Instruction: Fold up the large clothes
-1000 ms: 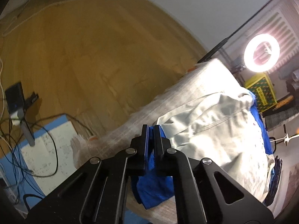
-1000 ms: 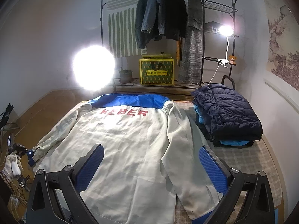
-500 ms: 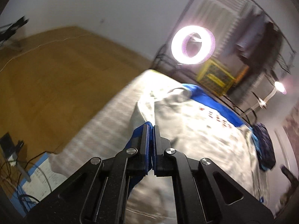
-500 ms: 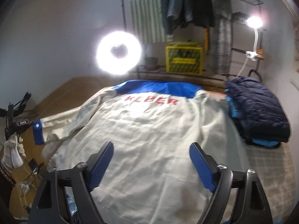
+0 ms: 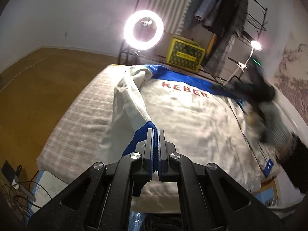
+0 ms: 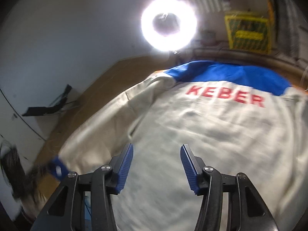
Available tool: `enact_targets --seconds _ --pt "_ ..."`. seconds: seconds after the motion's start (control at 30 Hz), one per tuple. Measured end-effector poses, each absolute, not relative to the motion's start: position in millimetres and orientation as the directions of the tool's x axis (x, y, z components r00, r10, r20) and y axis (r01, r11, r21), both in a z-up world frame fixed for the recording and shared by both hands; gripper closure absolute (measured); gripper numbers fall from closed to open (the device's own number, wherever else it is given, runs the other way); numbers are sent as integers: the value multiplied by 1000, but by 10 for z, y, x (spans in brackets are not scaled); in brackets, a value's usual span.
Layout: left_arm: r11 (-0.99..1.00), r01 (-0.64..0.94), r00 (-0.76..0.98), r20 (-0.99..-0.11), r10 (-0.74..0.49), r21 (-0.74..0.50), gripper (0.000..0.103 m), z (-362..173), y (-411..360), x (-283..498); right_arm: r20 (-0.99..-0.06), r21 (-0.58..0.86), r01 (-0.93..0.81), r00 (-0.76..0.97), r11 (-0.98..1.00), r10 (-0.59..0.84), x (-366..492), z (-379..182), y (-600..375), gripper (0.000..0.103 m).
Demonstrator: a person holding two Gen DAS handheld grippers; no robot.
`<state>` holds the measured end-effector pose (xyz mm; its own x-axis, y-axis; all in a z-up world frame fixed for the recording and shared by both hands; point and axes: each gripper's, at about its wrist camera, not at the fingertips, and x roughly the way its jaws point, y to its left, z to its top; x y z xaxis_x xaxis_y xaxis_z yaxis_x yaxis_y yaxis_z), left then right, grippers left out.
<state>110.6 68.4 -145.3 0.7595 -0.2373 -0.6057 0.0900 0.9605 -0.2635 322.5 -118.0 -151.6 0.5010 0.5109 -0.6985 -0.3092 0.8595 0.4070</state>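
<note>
Your left hand-held gripper (image 5: pixel 155 132) is closed tight on the blue cuff (image 5: pixel 139 134) of the jacket's sleeve (image 5: pixel 132 104), and the sleeve hangs lifted over the jacket's left edge. Your right hand-held gripper (image 6: pixel 156 150) has just been closing; its blue pads (image 6: pixel 126 168) stand apart with nothing between them, above the jacket's back. The cream jacket (image 6: pixel 211 134) lies spread face down on the bed (image 5: pixel 80 119), with red letters "KEBER" (image 6: pixel 225 96) and a blue band (image 6: pixel 229 73) at the shoulders. Beyond the bed a ring light (image 5: pixel 144 29) shines, beside a yellow box (image 5: pixel 184 53) and a rack of hanging clothes (image 5: pixel 221 15).
</note>
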Motion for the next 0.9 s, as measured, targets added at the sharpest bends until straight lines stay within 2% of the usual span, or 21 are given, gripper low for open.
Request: enact_targets --seconds 0.2,0.33,0.43,0.67,0.77,0.8,0.87,0.9 --pt "969 153 712 -658 -243 -193 103 -1627 420 923 -679 548 -274 405 790 612 4068 -1774 -833 49" --pt "969 207 666 -706 -241 -136 103 -1813 223 832 -621 675 -206 360 708 697 4360 -1989 -759 43" --pt "964 239 641 -726 -248 -119 103 -1916 129 764 -602 721 -160 336 674 724 4442 -2165 -721 43" --pt "951 304 587 -777 -228 -49 103 -2163 -45 642 -671 670 -131 314 730 672 4527 -2385 -536 43" --pt "953 298 578 -785 -223 -51 103 -2227 -42 622 -749 579 -126 307 805 587 4634 -2541 -404 44" --pt "955 293 581 -783 -221 -52 103 -2223 -30 615 -775 545 -125 302 829 555 4687 -2607 -370 46" --pt "958 283 590 -777 -219 -56 103 -2196 4 600 -810 500 -121 287 858 512 4758 -2689 -300 60" --pt "959 280 592 -776 -218 -55 103 -2186 18 600 -813 498 -118 280 859 510 4805 -2744 -285 72"
